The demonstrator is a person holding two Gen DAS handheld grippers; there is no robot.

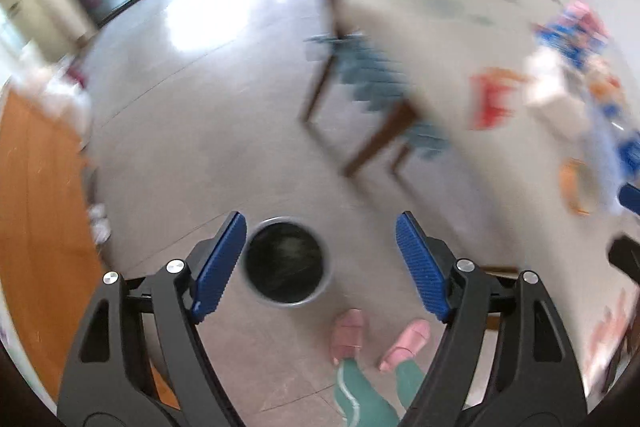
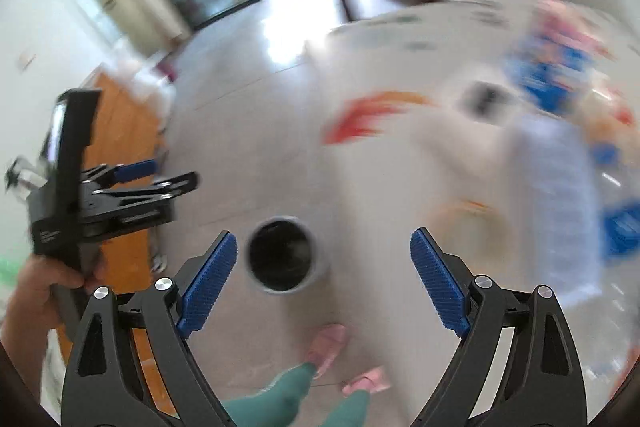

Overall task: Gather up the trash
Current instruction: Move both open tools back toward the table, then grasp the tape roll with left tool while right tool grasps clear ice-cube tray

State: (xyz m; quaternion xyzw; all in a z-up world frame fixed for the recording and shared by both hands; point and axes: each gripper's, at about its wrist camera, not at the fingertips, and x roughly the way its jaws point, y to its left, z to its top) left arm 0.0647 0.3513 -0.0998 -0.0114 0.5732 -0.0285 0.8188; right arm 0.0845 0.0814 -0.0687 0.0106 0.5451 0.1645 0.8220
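A round metal trash bin with a dark inside stands on the floor far below, and the right wrist view shows the same bin. My left gripper hangs open high above it with nothing between its blue pads. My right gripper is open and holds nothing either. In the right wrist view the left gripper appears at the left edge, held by a hand. Blurred trash lies on the table: a red wrapper, blue packets and a pale plastic piece.
The cloth-covered table fills the right side, and a wooden chair's legs stand beside it. The person's feet in pink slippers stand next to the bin. A wooden door is at the left. Both views are motion-blurred.
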